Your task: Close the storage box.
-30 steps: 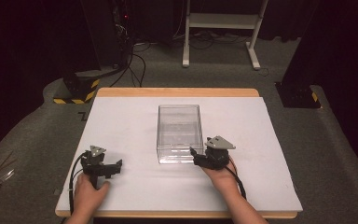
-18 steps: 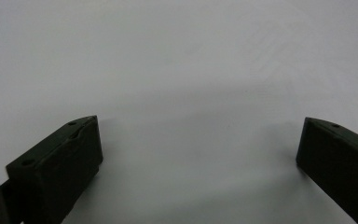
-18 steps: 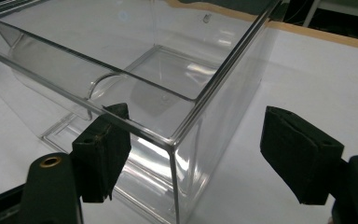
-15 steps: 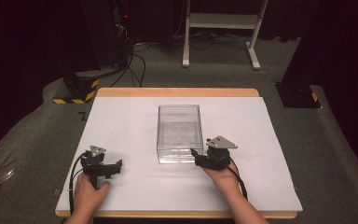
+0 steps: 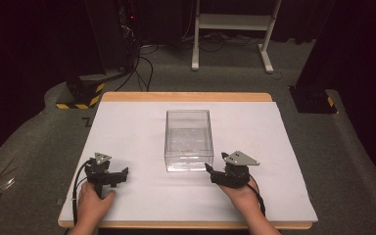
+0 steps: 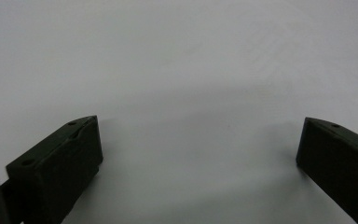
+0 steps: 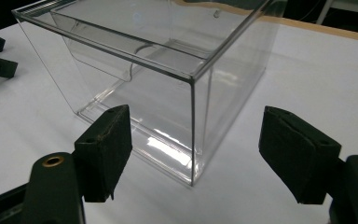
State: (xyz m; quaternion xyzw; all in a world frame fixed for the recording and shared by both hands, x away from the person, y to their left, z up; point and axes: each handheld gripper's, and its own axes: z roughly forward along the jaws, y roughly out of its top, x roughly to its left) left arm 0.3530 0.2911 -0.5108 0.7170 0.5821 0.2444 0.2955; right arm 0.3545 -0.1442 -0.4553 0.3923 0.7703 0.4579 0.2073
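done: right gripper point(image 7: 193, 154) closing round clear box point(image 5: 188, 139) corner, apparently untouched; left gripper point(image 5: 108, 175) gaping, idle | left: grasp, move

High view: fixed above the near edge of the bench point(image 5: 127, 122), looking forward and down, far enough to take in the whole white top plus the floor beyond. Left gripper view: rides low, very close to the white surface, looking along its own two black jaws. Right gripper view: low and near, facing a corner of the clear box point(image 7: 168, 56). Shared between high and right gripper views: clear box point(image 5: 188, 139) and white bench top.
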